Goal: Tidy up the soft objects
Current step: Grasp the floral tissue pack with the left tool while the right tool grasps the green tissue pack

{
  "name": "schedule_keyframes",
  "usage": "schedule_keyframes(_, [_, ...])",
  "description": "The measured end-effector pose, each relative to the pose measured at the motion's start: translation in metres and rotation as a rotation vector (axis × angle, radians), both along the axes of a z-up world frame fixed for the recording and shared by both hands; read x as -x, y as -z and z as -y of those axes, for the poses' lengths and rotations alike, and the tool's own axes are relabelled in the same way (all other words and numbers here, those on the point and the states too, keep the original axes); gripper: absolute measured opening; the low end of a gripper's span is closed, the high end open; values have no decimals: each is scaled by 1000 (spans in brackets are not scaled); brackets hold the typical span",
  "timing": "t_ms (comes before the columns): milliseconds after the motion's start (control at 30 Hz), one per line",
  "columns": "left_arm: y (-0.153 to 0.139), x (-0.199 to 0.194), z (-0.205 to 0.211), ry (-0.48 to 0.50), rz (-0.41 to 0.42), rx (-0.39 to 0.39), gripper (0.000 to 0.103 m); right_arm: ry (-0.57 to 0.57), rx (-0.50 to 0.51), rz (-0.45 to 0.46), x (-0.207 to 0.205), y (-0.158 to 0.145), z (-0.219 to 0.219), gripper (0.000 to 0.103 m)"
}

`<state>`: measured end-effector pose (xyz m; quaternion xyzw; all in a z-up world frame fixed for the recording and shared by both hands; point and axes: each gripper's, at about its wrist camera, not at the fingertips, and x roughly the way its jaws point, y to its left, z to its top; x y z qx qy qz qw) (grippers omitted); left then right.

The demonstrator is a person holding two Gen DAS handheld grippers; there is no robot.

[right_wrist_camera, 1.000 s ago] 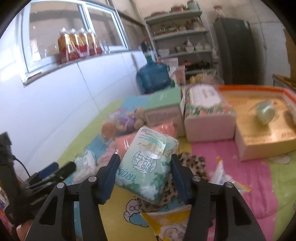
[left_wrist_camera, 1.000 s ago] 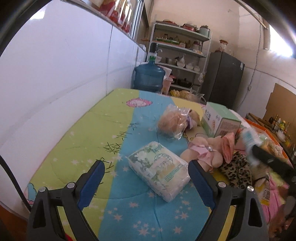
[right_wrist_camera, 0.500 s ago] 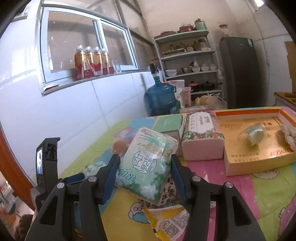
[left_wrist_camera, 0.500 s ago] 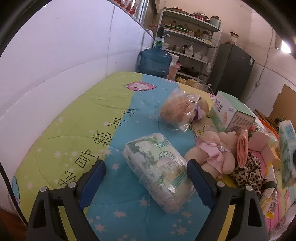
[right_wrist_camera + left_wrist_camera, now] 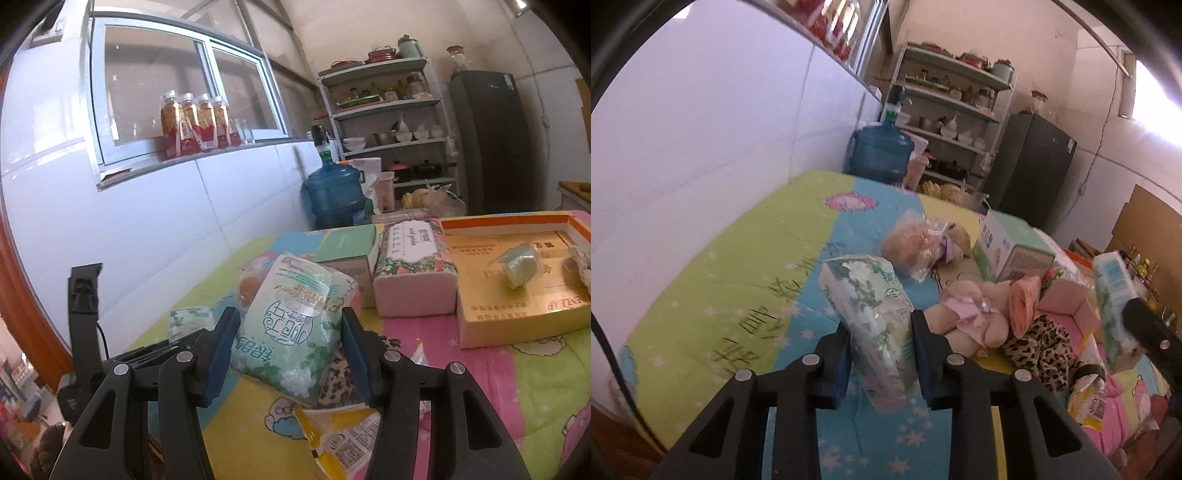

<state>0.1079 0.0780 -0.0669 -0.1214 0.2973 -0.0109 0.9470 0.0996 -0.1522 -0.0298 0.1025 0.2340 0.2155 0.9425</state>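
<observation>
Left gripper now clamped on a second tissue pack

The white, leaf-printed plastic tissue pack, lying flat between open jaws a second ago, is now squeezed and raised off the starry blue-green quilt by the left gripper; the right gripper stays clenched on its crinkly green floral pack, so both await sorting beside the pink plush pig.

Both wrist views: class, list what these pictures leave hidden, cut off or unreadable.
- Left wrist view: the floral tissue pack has its lower sides covered by the left gripper.
- Left wrist view: leopard-print toy partly behind the pink pig plush.
- Right wrist view: yellow packet print too small, right gripper overlaps it.
</observation>
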Motion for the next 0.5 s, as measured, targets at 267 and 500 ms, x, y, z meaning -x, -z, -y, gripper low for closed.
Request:
schedule_keyframes(267, [-42,22,13,24,110,-52,30,12,7,49,7,-16,3,57])
schedule_keyframes(500, [-69,29,44,105,165,-75,30,76,21,91,13,-33,25,57])
